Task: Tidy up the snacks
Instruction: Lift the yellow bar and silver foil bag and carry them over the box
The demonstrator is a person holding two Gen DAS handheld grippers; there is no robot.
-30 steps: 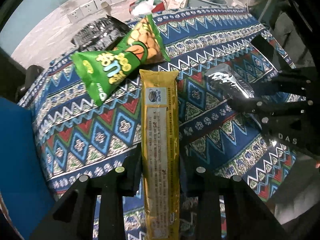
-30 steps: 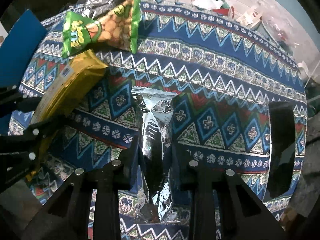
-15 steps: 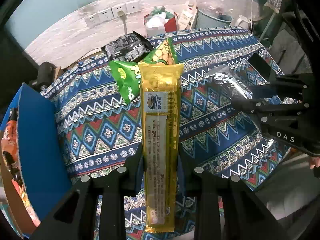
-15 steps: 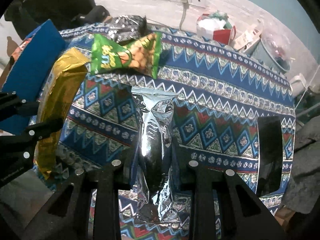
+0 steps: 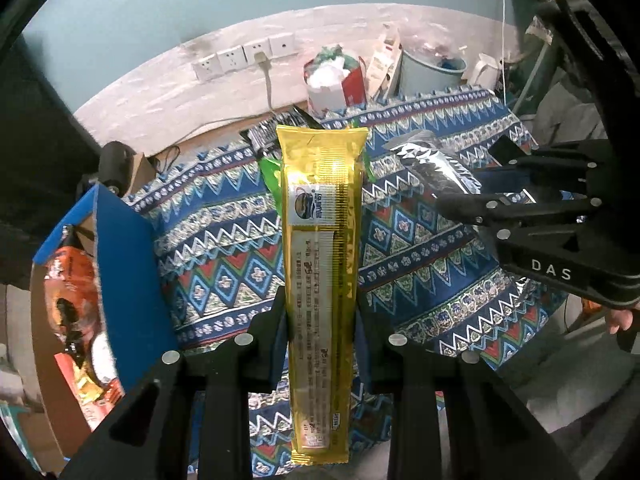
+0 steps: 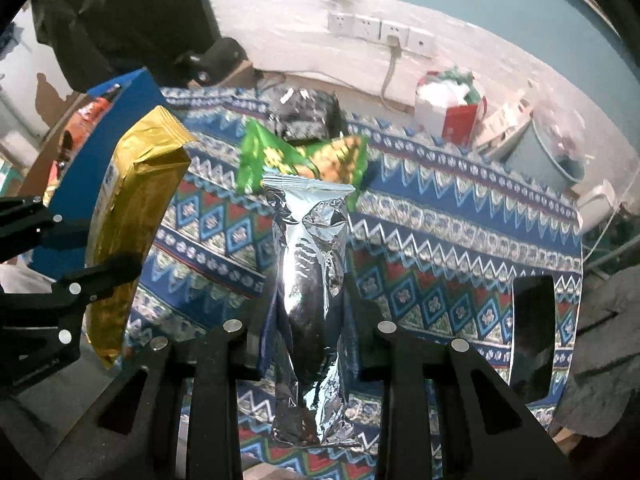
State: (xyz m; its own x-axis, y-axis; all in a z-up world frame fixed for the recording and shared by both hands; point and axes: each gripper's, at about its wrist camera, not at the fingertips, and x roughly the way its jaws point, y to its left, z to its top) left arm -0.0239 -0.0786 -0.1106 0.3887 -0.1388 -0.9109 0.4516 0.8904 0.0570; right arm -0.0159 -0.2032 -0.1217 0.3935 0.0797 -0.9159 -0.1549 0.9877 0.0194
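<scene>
A: What does the left gripper [image 5: 320,320] have?
B: It pinches a long yellow pack [image 5: 320,272] by its lower half, the pack standing up between the jaws above the bench [image 5: 224,248], clear of the cloth

A: And the right gripper [image 6: 308,320]?
B: Pressed in on a silver pack [image 6: 308,280], gripped low down, its crimped top pointing away from the camera. It too hangs above the bench

A: Can each gripper see the other?
B: Yes. From the right wrist the yellow pack shows at the left, tilted, with the left gripper's black fingers [image 6: 100,276] across it. From the left wrist the silver pack shows at the right, in the right gripper's black frame marked DAS

A: What lies on the bench?
B: Farther back a green bag [image 6: 304,156] lies flat on the patterned cloth, and a black bag [image 6: 308,114] lies just behind it, touching or overlapping it. A dark flat rectangle [image 6: 532,332] lies near the right edge

A: And off the bench?
B: A blue box [image 5: 120,280] stands at the left side with orange packs [image 5: 68,280] inside. Beyond the far edge there are a red and white bag [image 5: 336,84], a grey bin [image 5: 432,76] and wall sockets [image 5: 244,58]
</scene>
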